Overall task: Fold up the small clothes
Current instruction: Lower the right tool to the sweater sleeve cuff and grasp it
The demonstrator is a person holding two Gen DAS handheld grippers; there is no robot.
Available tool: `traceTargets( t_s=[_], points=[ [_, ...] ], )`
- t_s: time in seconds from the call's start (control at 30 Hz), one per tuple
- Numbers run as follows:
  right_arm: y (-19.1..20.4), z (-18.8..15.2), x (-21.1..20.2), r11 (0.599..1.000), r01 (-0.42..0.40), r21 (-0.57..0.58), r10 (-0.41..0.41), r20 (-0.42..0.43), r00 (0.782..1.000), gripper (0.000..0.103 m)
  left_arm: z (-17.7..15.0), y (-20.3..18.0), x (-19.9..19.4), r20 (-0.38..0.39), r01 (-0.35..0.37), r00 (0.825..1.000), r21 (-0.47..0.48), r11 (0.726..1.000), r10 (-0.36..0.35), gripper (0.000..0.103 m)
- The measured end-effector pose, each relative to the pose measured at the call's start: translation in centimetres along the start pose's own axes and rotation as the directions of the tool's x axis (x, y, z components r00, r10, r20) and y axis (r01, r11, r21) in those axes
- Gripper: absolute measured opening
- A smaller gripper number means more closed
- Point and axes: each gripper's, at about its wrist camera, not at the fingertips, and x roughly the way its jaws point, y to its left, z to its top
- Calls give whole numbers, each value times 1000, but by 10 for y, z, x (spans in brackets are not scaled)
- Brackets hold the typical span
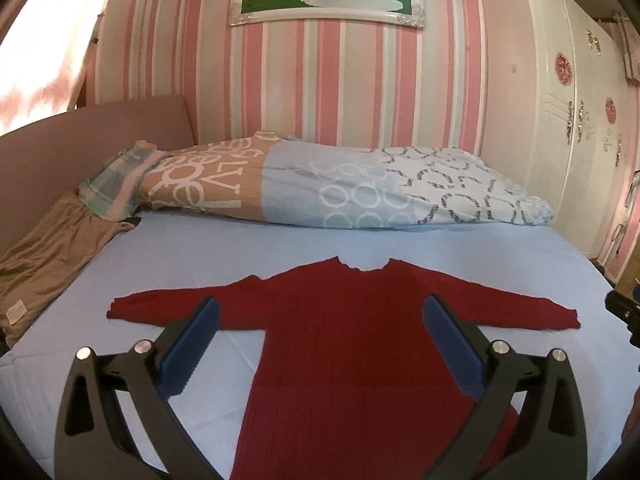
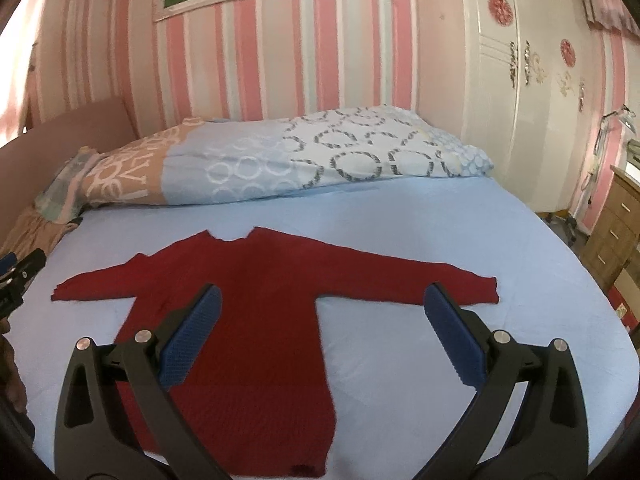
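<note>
A dark red long-sleeved knit sweater (image 1: 344,320) lies flat on the light blue bed sheet (image 1: 224,248), sleeves spread out to both sides, neck away from me. It also shows in the right wrist view (image 2: 256,296). My left gripper (image 1: 320,312) is open and empty, held above the sweater's body. My right gripper (image 2: 324,300) is open and empty, above the sweater's right side and armpit. The right gripper's tip shows at the left wrist view's right edge (image 1: 624,312); the left gripper's tip shows at the right wrist view's left edge (image 2: 20,276).
A folded patterned duvet (image 1: 344,184) and a plaid pillow (image 1: 116,180) lie along the far side of the bed. A brown garment (image 1: 44,264) lies at the left. A white wardrobe (image 1: 560,100) stands at the right; a wooden drawer unit (image 2: 616,224) is beside the bed.
</note>
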Motion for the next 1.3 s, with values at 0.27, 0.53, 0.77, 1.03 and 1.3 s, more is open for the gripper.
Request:
traceTargets(
  t_s=[0.27,0.53,0.77,1.03,1.3],
  points=[
    [-23,-1,40,1000,27,1,-27,-34,999,100,-8,-14,38,-29,27,999,46,999,-26,101],
    [-109,5,113,985,171,-27,-173,-86,981,100,-44,-15,77,-80,1,997,78,997,5,101],
    [-179,-7,171,959,275,-68,-281,-93,955,94,-76,-23,123,-140,0,990,102,995,14,101],
    [-217,-36,219,967,242,-75,-250,-109,962,93,-70,-22,151,-47,-23,998,125,992,29,102],
    [-269,-46,258,960,279,26,-266,-225,937,94,-63,-18,195,-86,-10,996,109,994,19,101]
  ],
)
